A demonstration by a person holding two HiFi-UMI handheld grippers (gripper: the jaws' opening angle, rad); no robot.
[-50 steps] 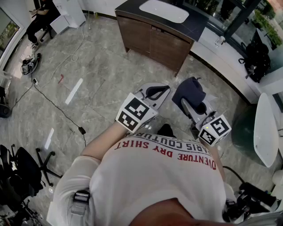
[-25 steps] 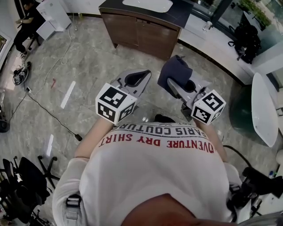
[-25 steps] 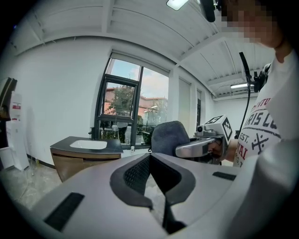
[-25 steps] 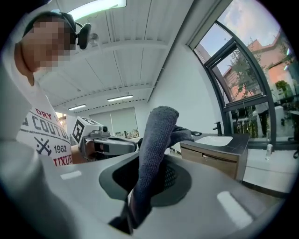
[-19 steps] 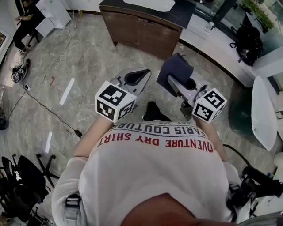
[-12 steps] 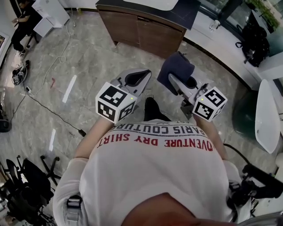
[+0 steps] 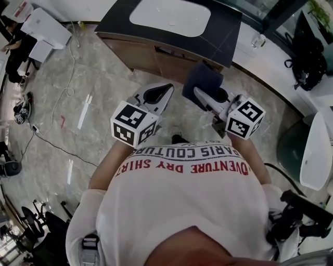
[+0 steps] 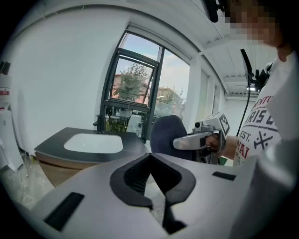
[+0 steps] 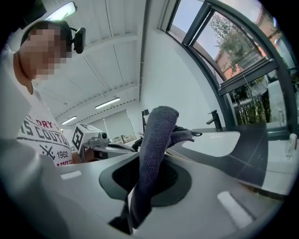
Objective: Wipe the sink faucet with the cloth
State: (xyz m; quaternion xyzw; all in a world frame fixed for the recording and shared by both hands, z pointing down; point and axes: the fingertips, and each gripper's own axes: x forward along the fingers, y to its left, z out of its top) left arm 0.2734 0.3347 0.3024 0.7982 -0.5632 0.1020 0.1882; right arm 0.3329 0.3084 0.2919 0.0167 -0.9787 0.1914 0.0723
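We hold the left gripper [image 7: 156, 94] and the right gripper [image 7: 207, 97] side by side above the stone floor [image 7: 99, 109]. They face a wooden vanity [image 7: 136, 52] whose dark countertop [image 7: 221, 36] carries a white sink [image 7: 169, 15]. The left gripper's jaws are pressed together with nothing between them. The right gripper's jaws pinch a dark blue cloth [image 7: 202, 77], which rises between them and folds over at its top. In the right gripper view, the black faucet [image 9: 214, 119] stands at the basin's far edge, well apart from the cloth.
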